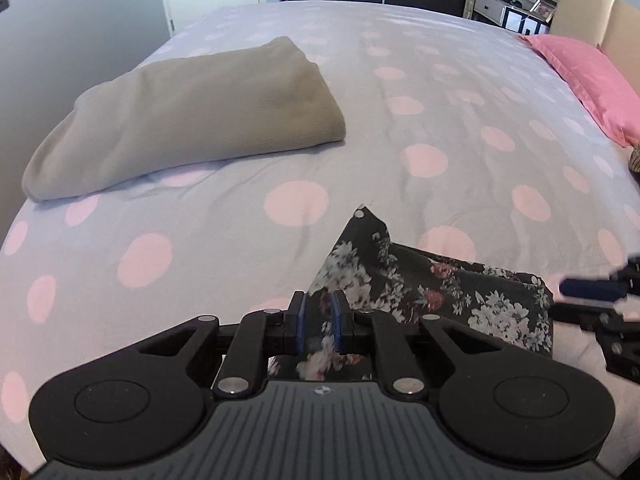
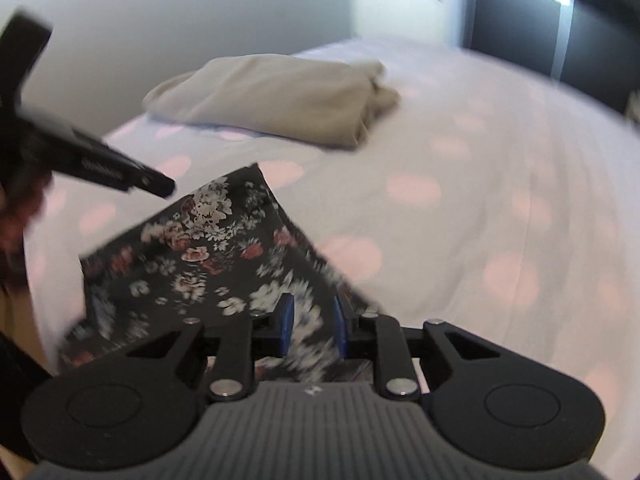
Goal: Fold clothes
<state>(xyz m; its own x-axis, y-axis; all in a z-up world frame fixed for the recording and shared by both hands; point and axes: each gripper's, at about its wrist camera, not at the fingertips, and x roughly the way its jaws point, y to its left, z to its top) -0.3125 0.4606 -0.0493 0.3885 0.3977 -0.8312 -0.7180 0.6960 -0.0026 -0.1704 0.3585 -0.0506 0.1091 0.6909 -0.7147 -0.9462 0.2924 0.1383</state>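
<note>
A dark floral garment (image 1: 436,300) lies at the near edge of a bed (image 1: 400,128) covered in a pale sheet with pink dots. The left tool (image 1: 319,322) has its blue pads (image 1: 301,318) drawn close on either side of a fold of the floral cloth, pinching it; one corner of the fabric rises to a point just beyond the pads. In the left wrist view the right tool (image 1: 588,288) enters from the right edge, touching or just beside the garment's far side.

The right wrist view is blurred. There the right tool (image 2: 312,326) has floral cloth running between its blue pads (image 2: 286,322), which stand a little apart with fabric filling the gap; it appears to grip the cloth, though the blur makes contact hard to confirm. The garment (image 2: 192,248) stretches to the left of it, with one corner peaked, and the left tool (image 2: 120,172) shows as a dark arm at upper left.

A folded beige blanket (image 1: 192,116) rests farther back on the bed, well apart from the garment. A pink pillow (image 1: 588,80) lies by the headboard (image 1: 592,4) on the right.
</note>
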